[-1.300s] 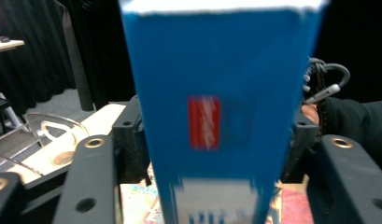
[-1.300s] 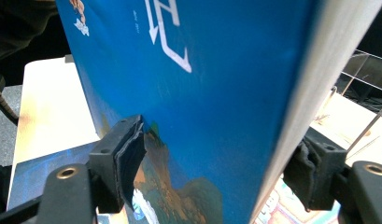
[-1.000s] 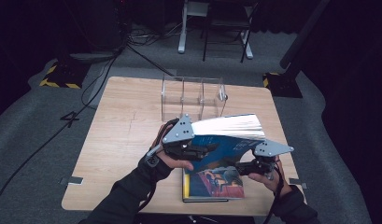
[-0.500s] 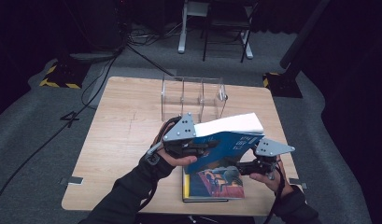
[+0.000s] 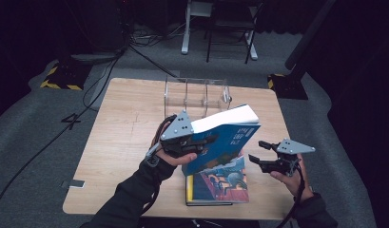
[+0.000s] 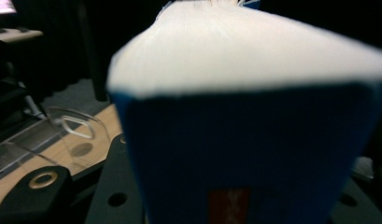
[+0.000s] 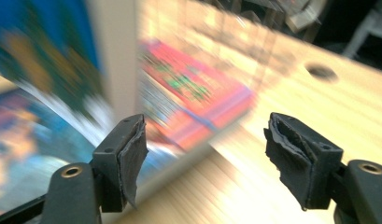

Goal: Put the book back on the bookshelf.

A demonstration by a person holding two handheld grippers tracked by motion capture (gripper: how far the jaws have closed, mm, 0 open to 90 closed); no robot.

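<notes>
Blue book (image 5: 224, 137), thick and white-edged, is being held tilted above the table (image 5: 111, 156), just in front of the clear rack (image 5: 197, 92). Left gripper (image 5: 201, 142) is clamping the book's near end; its jaws have just been closing on it, and in the left gripper view the page block (image 6: 244, 51) and blue cover are rising straight out from between them. A second book (image 5: 218, 185), flat with a colourful cover, is lying on the table nearer the person than the rack, partly under the raised book's lower edge. Right gripper (image 5: 258, 151) is hovering to the right of the flat book, farther from the rack than the raised one, with its jaws standing wide and nothing between them. In the right gripper view both black pads (image 7: 132, 154) are framing bare tabletop; the blurred shapes beyond are probably the raised book (image 7: 48, 60) and the flat book (image 7: 198, 102). A round hole (image 7: 321, 71) is showing in the table.
</notes>
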